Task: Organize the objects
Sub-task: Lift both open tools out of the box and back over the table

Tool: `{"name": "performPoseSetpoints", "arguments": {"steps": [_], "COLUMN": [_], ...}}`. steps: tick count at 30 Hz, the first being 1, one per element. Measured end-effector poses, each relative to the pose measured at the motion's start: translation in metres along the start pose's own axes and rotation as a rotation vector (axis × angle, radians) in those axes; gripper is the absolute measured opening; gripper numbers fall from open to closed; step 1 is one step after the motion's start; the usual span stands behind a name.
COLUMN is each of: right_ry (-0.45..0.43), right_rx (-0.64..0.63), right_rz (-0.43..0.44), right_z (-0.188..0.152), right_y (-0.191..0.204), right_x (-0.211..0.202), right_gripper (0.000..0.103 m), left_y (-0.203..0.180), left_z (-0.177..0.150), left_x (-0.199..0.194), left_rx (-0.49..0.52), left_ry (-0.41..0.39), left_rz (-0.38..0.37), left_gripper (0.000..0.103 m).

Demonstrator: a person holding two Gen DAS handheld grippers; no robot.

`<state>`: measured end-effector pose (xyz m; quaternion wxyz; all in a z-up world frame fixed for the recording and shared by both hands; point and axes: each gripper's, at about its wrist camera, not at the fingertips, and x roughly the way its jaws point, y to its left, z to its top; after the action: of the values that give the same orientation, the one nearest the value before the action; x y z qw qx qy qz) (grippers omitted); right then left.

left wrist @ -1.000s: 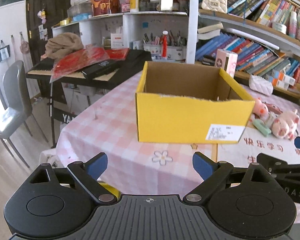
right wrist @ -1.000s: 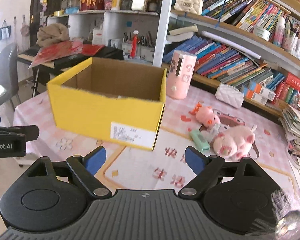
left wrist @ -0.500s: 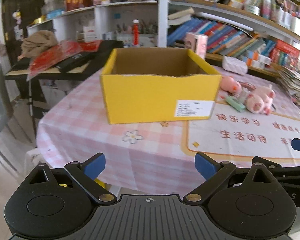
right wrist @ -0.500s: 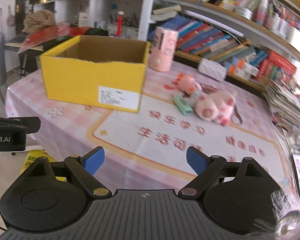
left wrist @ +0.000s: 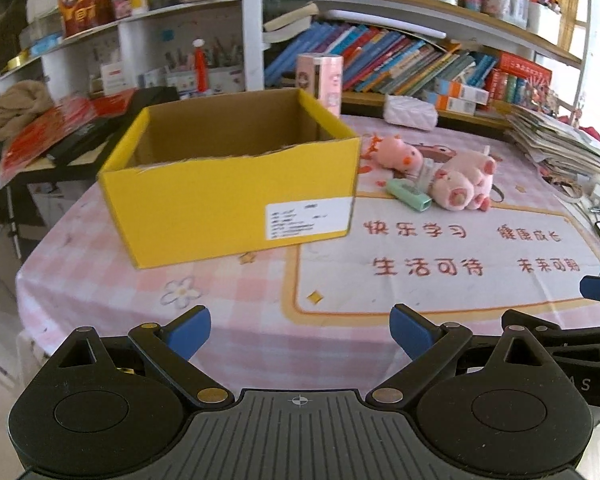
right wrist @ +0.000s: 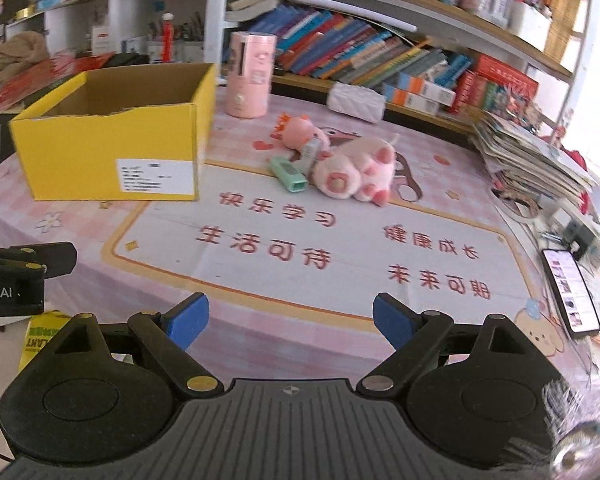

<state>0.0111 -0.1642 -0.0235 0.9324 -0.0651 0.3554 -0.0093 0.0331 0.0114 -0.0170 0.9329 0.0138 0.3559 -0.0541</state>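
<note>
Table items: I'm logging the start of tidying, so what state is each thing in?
Box: open-topped, upright, nothing visible inside.
Large pig plush: lying on the table, outside the box.
Small pig plush: lying beside it, outside the box.
Green case: flat on the table, by the plushes.
Pink canister: upright behind the box.
Phone: screen lit.
Left tool: open, empty.
Right tool: open, empty.

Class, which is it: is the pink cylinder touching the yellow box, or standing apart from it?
Apart. The right wrist view shows a strip of tablecloth between the pink cylinder and the yellow box.
</note>
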Motion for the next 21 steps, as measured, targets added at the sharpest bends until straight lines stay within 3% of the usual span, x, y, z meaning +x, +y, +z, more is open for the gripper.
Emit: {"name": "performPoseSetpoints", "arguments": {"steps": [9,21], "right_ry": [0.024,0.008], "right_rx": [0.055,0.051], "right_rz": [-0.042,-0.009], "right_z": [0.018,0.060], "right_y": [-0.042,-0.082], "right_x": [0.027,0.069], "right_gripper": [0.090,0.091], "left_y": [-0.035,-0.064], "left_z": [0.027,0.065], "left_x": [0.028,0.064], "left_rx": [0.042,0.005], "left_ry": [-0.010,-0.038], "left_rz": [-0.036,-0.025], "left_gripper": [0.098,0.098]}}
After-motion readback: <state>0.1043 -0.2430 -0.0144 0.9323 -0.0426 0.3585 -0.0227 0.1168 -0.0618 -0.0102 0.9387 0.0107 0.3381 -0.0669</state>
